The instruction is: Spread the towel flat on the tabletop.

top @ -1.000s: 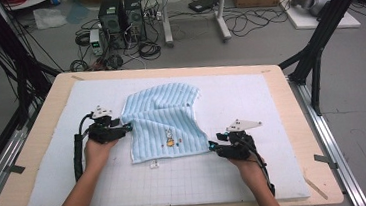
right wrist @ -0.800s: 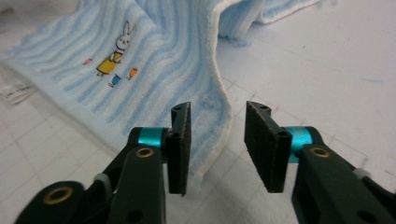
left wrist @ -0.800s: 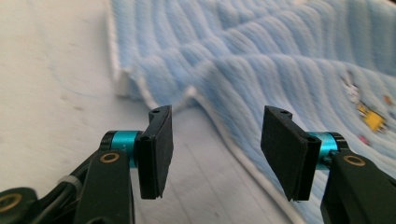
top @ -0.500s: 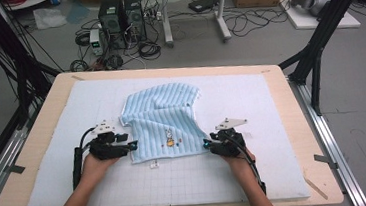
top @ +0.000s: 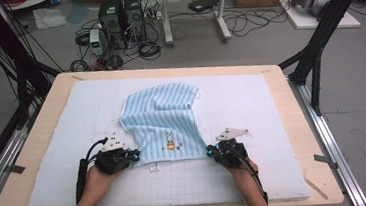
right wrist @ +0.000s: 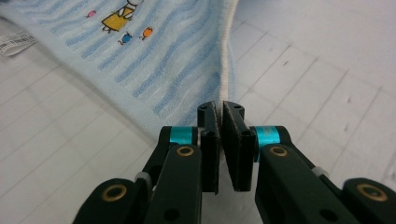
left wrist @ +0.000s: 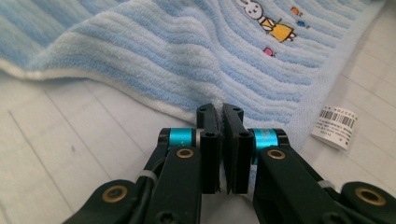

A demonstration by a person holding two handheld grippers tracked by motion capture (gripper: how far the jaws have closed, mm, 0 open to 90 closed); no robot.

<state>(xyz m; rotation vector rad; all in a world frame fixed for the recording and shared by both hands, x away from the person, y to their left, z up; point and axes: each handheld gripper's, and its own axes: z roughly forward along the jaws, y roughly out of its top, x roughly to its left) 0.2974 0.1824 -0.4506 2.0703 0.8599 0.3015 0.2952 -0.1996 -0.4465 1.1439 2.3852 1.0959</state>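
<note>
- Blue-and-white striped towel [top: 162,122]: lies rumpled at the centre of the frame on the white gridded mat [top: 271,105] that covers the tabletop [top: 303,122]; rabbit motif [top: 170,141] near its lower edge, paper tag [left wrist: 334,127] just off that edge.
- Left gripper [top: 134,156]: lower left of the towel, jaws having just closed, pinching its white-edged corner.
- Right gripper [top: 209,152]: lower right of the towel, jaws having just closed, pinching the hem corner.
</note>
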